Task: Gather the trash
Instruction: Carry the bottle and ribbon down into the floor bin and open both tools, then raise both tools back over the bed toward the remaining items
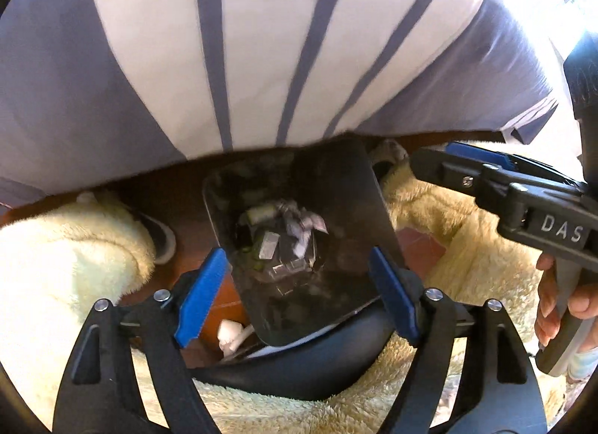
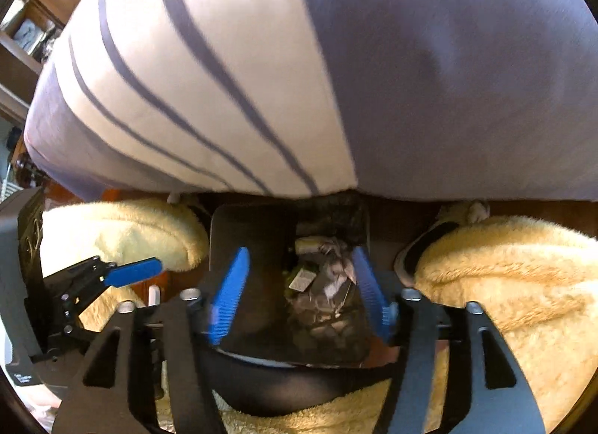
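Note:
A black trash bin [image 1: 373,209] [image 2: 246,232] stands on the floor between the person's legs. It holds crumpled wrappers and paper scraps [image 1: 287,232] [image 2: 329,277]. My left gripper [image 1: 299,288] is open and empty above the bin's near rim. My right gripper [image 2: 299,292] is open and empty, directly over the bin. The right gripper also shows in the left wrist view [image 1: 471,165], at the right. The left gripper shows in the right wrist view [image 2: 138,269], at the left. A small white scrap [image 1: 230,333] lies on the floor left of the bin.
A bed with a purple and white striped cover [image 1: 261,41] [image 2: 261,79] fills the upper half. The person's fluffy cream trouser legs [image 1: 67,254] [image 2: 504,284] and slippers [image 1: 160,236] flank the bin. The floor [image 1: 179,202] is reddish brown wood.

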Motion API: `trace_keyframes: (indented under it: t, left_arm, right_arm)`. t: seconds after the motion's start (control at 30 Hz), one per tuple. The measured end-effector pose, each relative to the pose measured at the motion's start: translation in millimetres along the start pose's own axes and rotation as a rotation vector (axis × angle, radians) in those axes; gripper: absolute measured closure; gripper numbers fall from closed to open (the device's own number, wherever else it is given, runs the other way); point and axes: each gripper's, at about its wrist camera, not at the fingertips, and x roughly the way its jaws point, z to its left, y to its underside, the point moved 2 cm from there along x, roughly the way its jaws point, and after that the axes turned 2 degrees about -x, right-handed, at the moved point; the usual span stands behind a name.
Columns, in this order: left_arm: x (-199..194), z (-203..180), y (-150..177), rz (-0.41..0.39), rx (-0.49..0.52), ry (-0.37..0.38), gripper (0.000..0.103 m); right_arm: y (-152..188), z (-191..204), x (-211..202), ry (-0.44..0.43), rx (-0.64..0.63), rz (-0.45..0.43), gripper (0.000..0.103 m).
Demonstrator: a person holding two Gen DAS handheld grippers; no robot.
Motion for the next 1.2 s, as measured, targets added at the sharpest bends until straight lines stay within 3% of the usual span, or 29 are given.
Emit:
trace_keyframes:
  t: [0.17, 0.37, 0.47, 0.83, 1.2]
  left_arm:
    - [-43.8, -5.0, -18.4, -0.129, 0.021, -0.026, 0.022]
    - [-109.0, 5.6, -53.6, -0.321, 0.009, -0.054, 0.017]
    - [-128.9, 13.3, -74.2, -0.376, 0.013, -0.092, 0.017]
    - [-153.1, 49.4, -169.3, -0.473, -0.005, -0.183, 0.017]
    - [-139.2, 64.9, -274.6, -0.496, 0.01, -0.206, 0.018]
  right_arm:
    - [-23.1, 0.2, -45.3, 0.024, -0.015, -0.149, 0.011]
    - [-64.2, 10.0, -104.4, 0.057, -0.056, -0.341, 0.005]
    - [-83.3, 14.8, -115.0, 0.071, -0.08, -0.38, 0.005]
    - [-178.5, 24.9, -114.7, 0.1, -0.113, -0.429, 0.005]
    - [-286.8, 20.7, -72.1, 0.12, -0.083, -0.414, 0.005]
